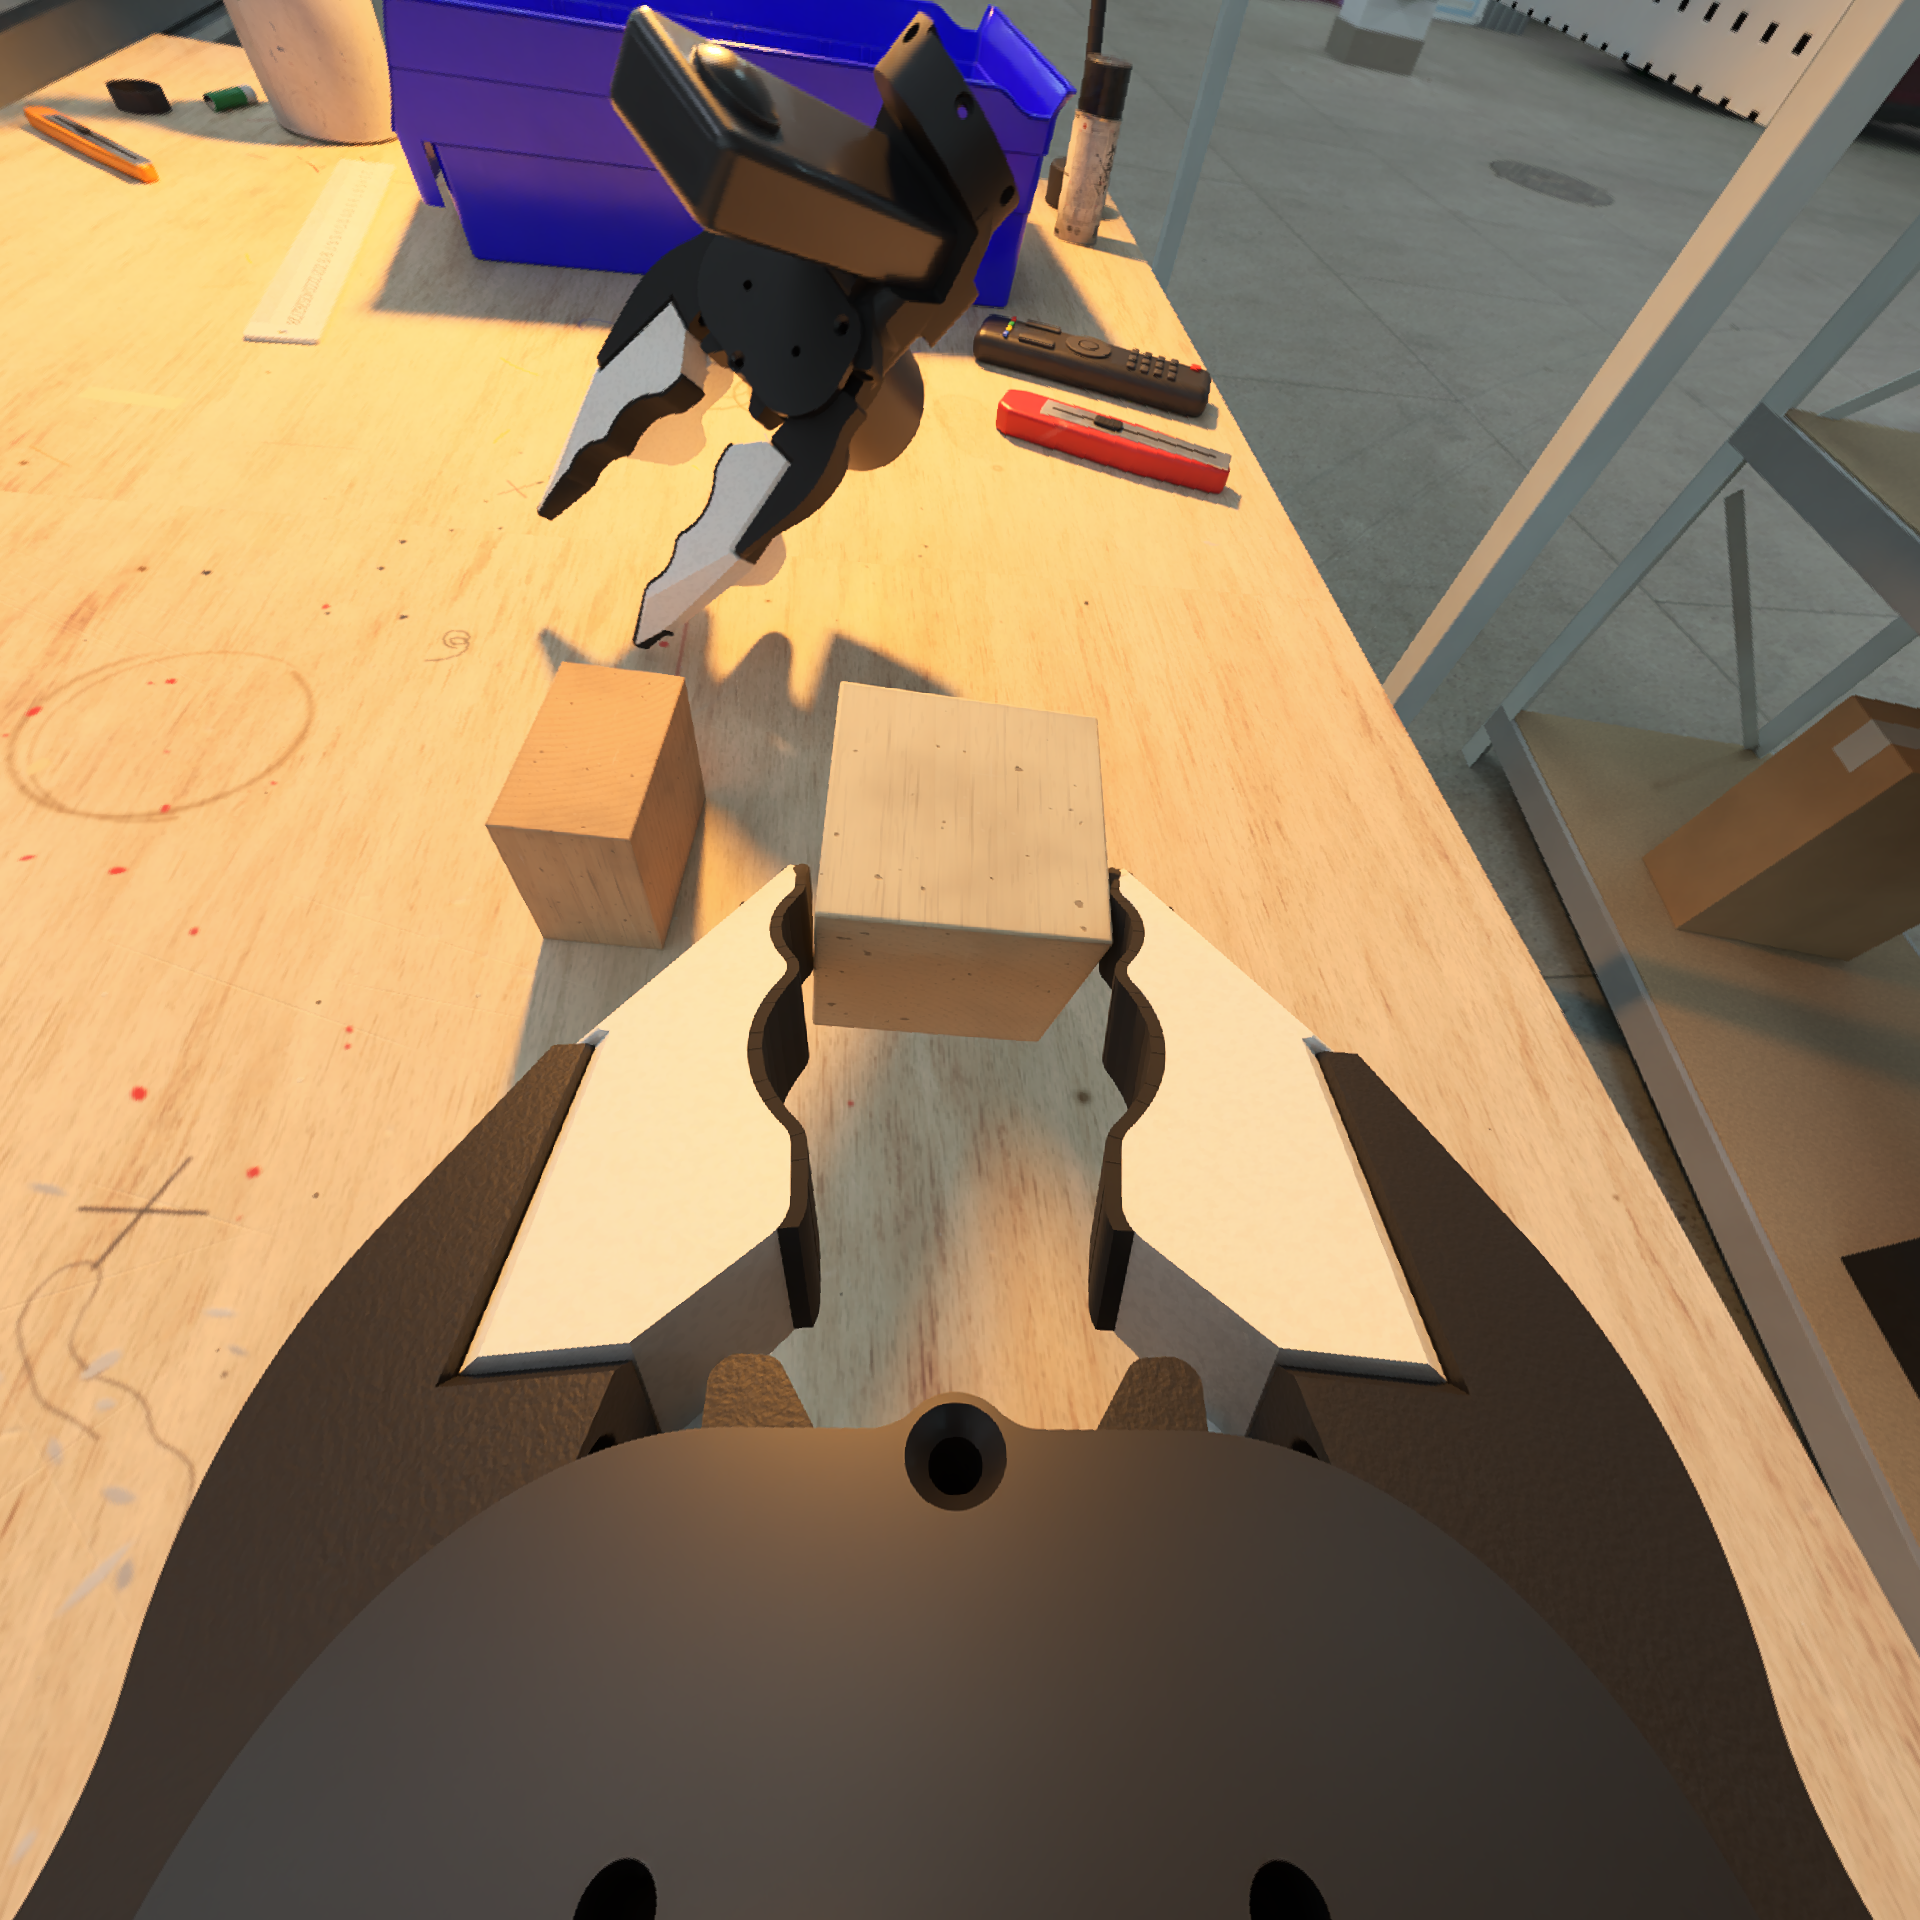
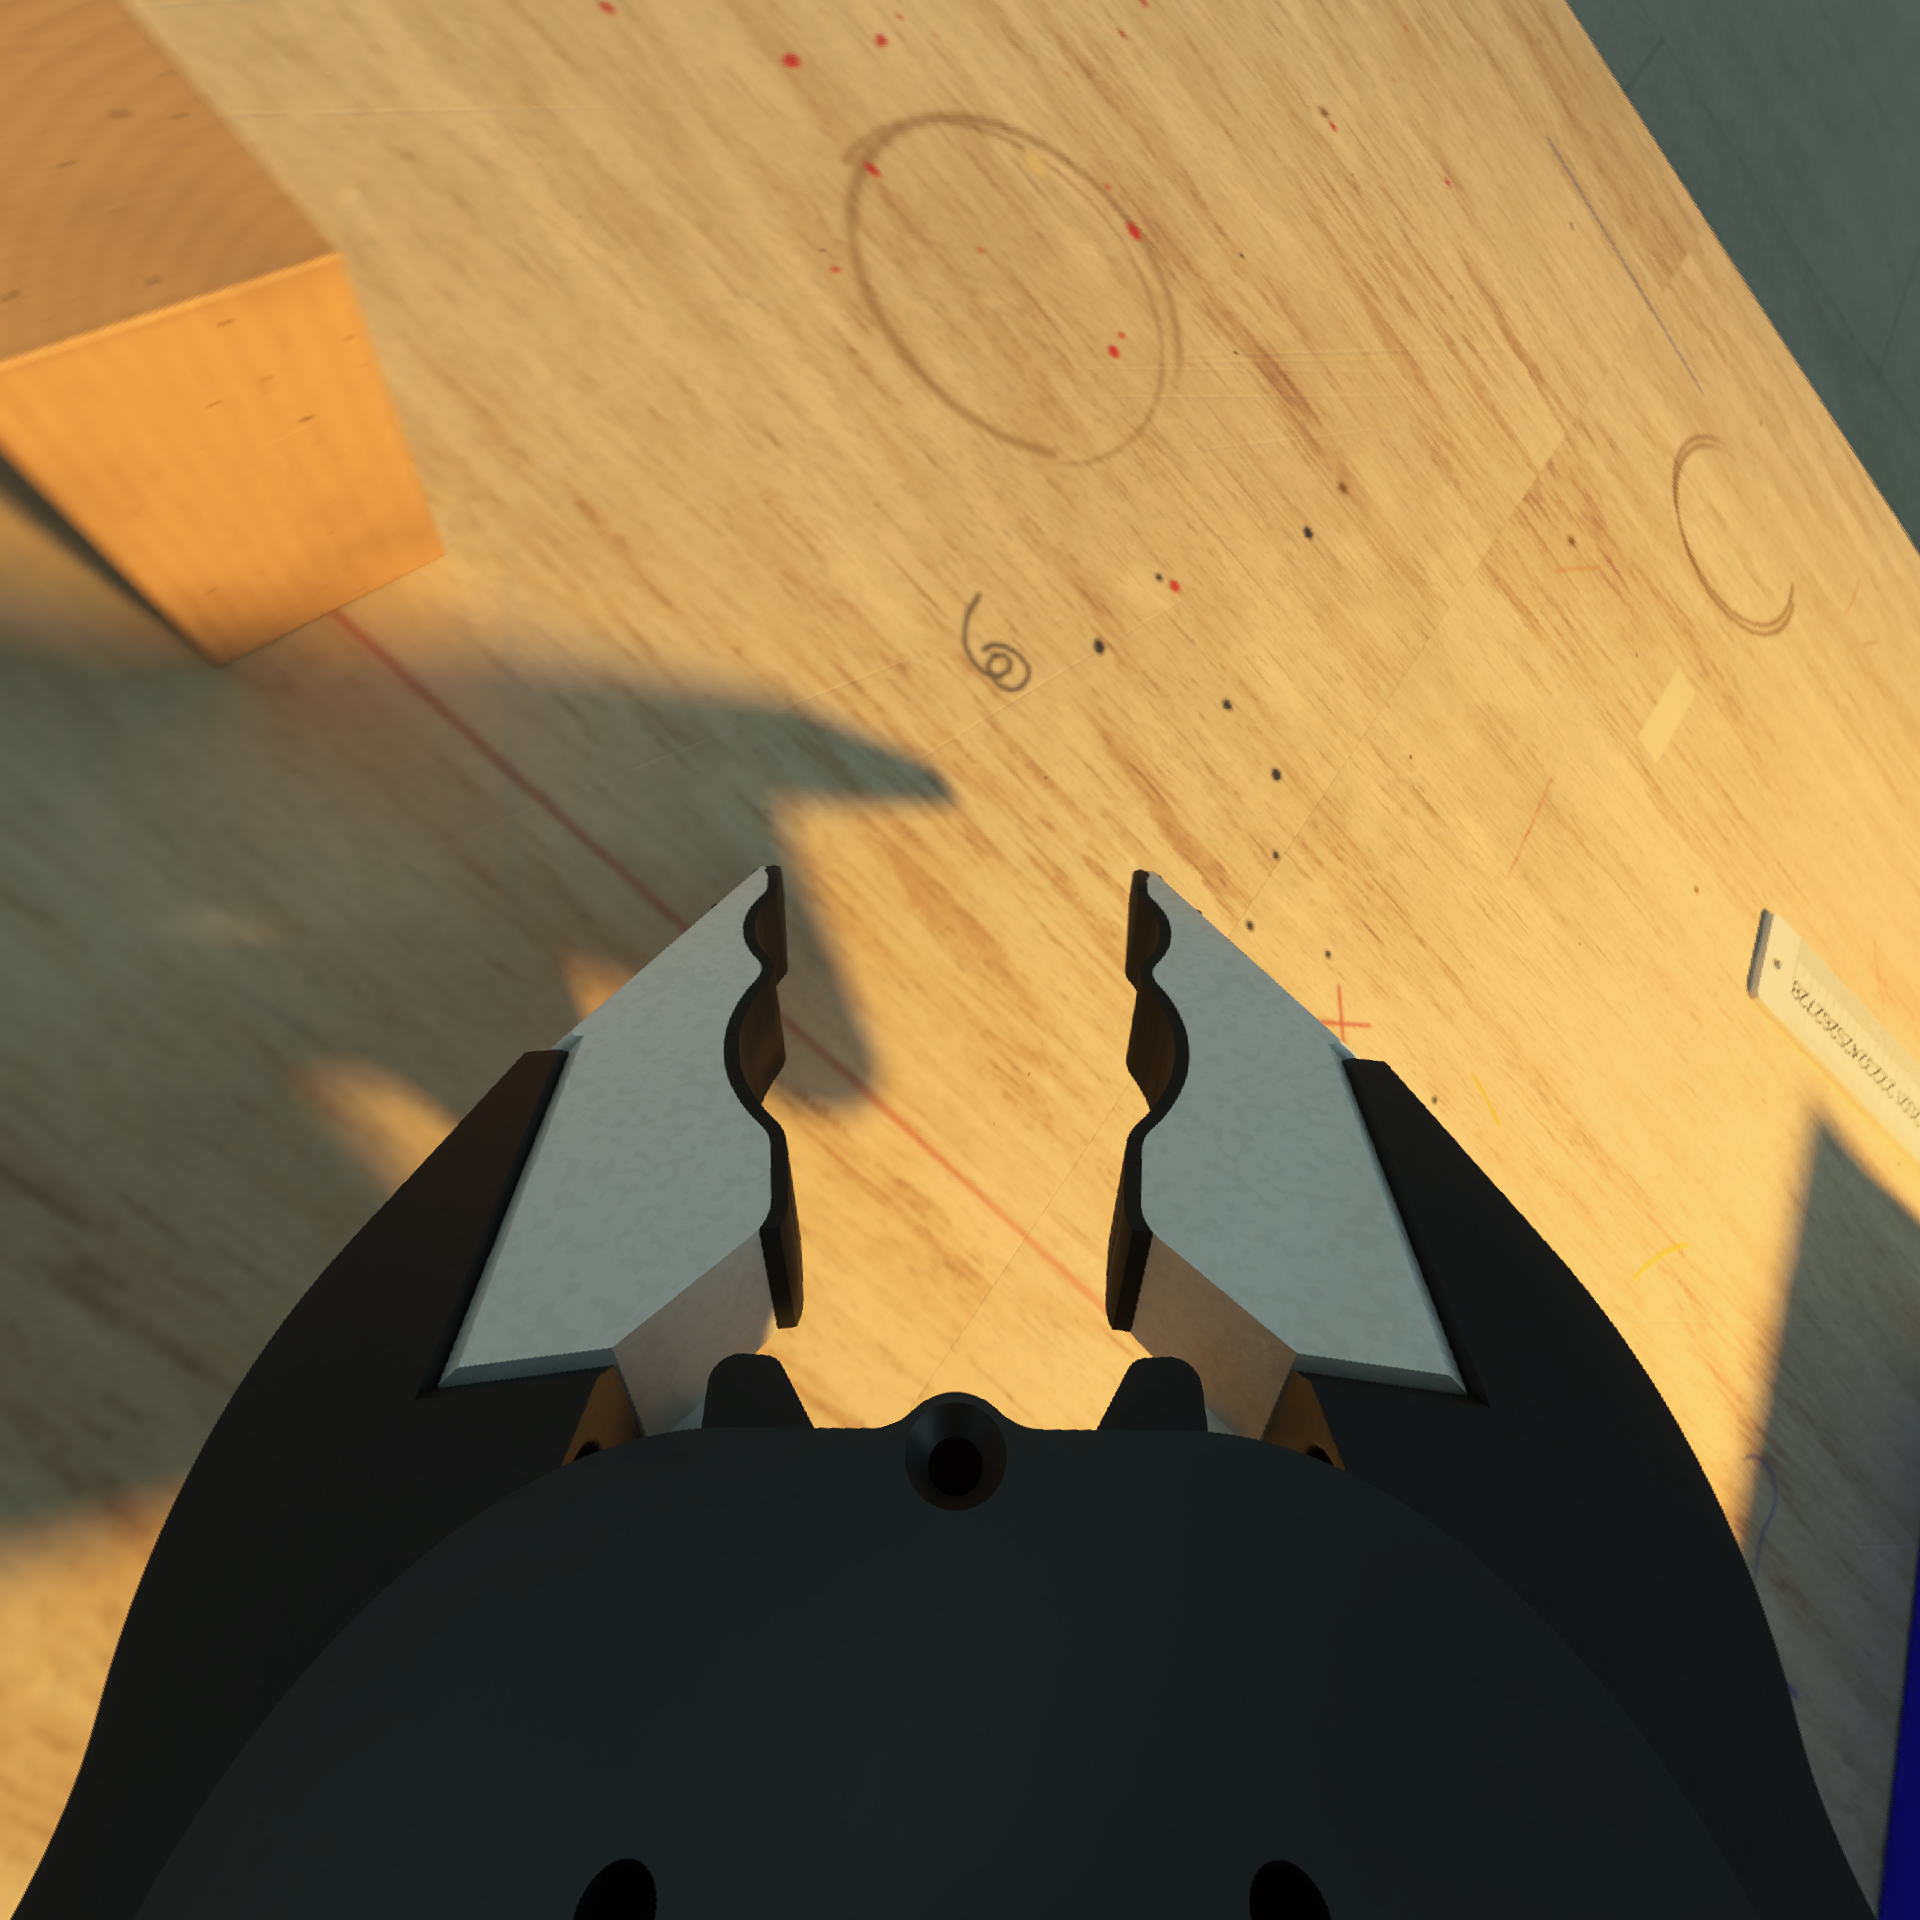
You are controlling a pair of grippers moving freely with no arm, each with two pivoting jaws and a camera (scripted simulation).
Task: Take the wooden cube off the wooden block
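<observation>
**A:** How does the left claw stand?

**B:** It is clamped on the pale wooden cube, one fingertip on each side face, gripping low and near the front edge. The bare table shows under the cube's near bottom edge, so the cube appears to be carried in the air, already off the wooden block. That block stands alone on the table just to the left of the cube, and the two do not touch.

**B:** The hold is by the fingertips only, so most of the cube juts out beyond them.

**A:** Then what should the left claw mind for the step in hand?

**B:** Probably the set-down. It should keep its squeeze even, carry the cube level, and lower it onto bare table clear of the block before letting go. With so shallow a bite, a quick tilt could let the cube pivot between the tips. The table's right edge is near, so drifting that way looks unwise.

**A:** And the right claw?

**B:** Its fingers are spread with nothing between them, and it hangs above the table beyond the block, tips pointing down. Its own view catches the block at the upper left. It should stay back from the cube's path.

**A:** Anything else nearby?

**B:** A red box cutter and a remote control lie farther back, before a blue bin, well apart from the cube.
</observation>
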